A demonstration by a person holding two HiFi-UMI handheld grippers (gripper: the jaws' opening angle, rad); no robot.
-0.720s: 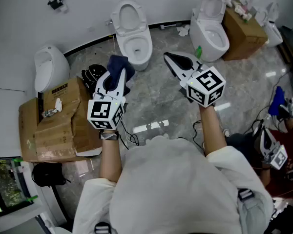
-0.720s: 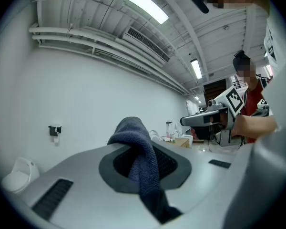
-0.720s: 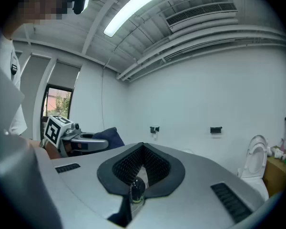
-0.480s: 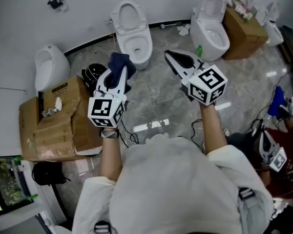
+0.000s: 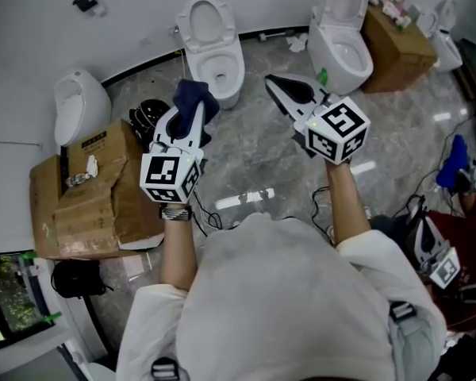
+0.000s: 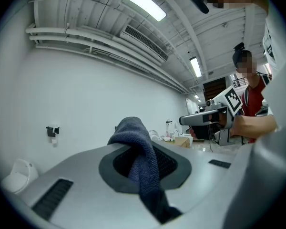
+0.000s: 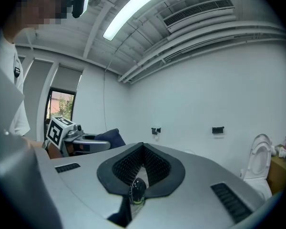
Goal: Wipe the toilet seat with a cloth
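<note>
A dark blue cloth (image 5: 193, 100) is pinched in my left gripper (image 5: 189, 117) and bunches up over its tips; in the left gripper view the cloth (image 6: 139, 156) hangs down between the jaws. The white toilet (image 5: 212, 42) stands just beyond that gripper against the wall, with its lid up and its seat ring showing. My right gripper (image 5: 274, 84) is held level to the right of that toilet, jaws shut with nothing between them. The right gripper view shows its dark pads (image 7: 155, 165) meeting.
A second toilet (image 5: 342, 44) stands at the back right next to a cardboard box (image 5: 398, 42). A white urinal (image 5: 78, 105) and flattened cardboard boxes (image 5: 87, 193) lie at the left. Cables run over the marble floor (image 5: 250, 153). A person with another gripper sits at the right edge.
The head view has slid slightly, so the toilets sit a little higher in the picture. Both grippers keep their poses, and the cloth stays in the left one.
</note>
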